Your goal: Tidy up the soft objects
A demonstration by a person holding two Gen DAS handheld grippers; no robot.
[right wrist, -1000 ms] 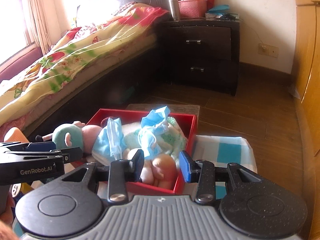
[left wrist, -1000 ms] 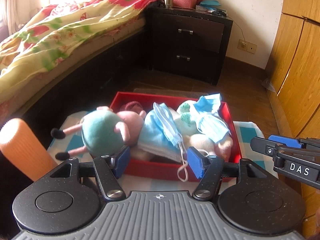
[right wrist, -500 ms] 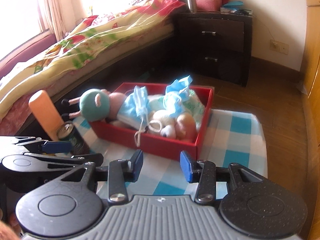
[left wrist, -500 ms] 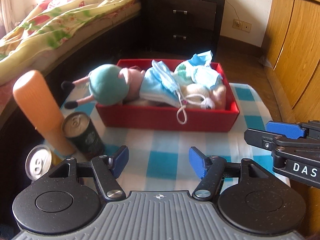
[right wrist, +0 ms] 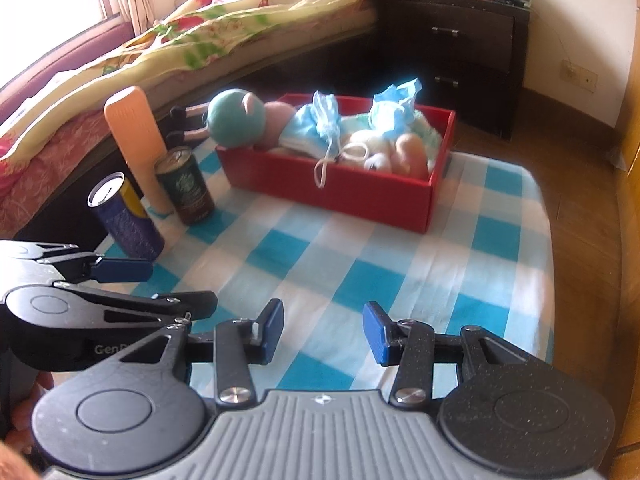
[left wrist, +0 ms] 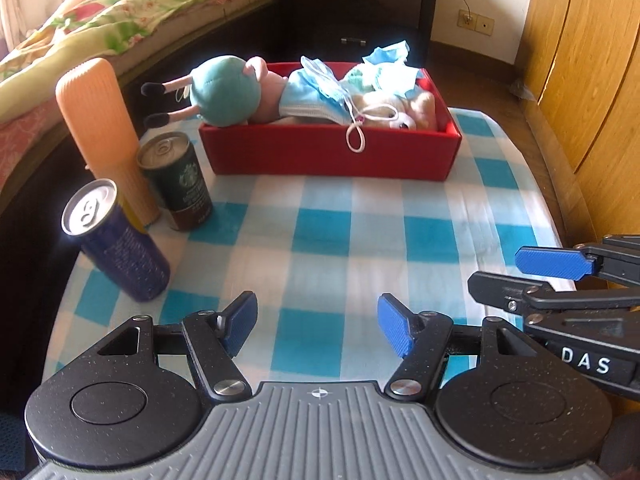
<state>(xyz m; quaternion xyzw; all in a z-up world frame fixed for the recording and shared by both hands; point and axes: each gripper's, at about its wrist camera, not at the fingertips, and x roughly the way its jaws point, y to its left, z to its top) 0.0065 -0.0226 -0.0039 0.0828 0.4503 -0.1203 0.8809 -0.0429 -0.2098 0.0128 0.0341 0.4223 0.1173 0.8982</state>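
Ahead of both tongs, across the checked surface [left wrist: 320,240], sat the red box [left wrist: 332,152], packed with the plush doll [left wrist: 224,92], face masks [left wrist: 316,92] and a small plush dog [left wrist: 396,114], so the soft things looked already gathered. You held the left tongs [left wrist: 318,326] and right tongs [right wrist: 323,332] spread wide and empty, low over bare cloth. Left of them stood two cans [left wrist: 176,180] and an orange bottle [left wrist: 100,120], hard items likely kept out on purpose.

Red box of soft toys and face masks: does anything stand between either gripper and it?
Nothing visible does. Only bare blue-and-white checked cloth lies between the left gripper, the right gripper and the red box. The cans stand off to the left.
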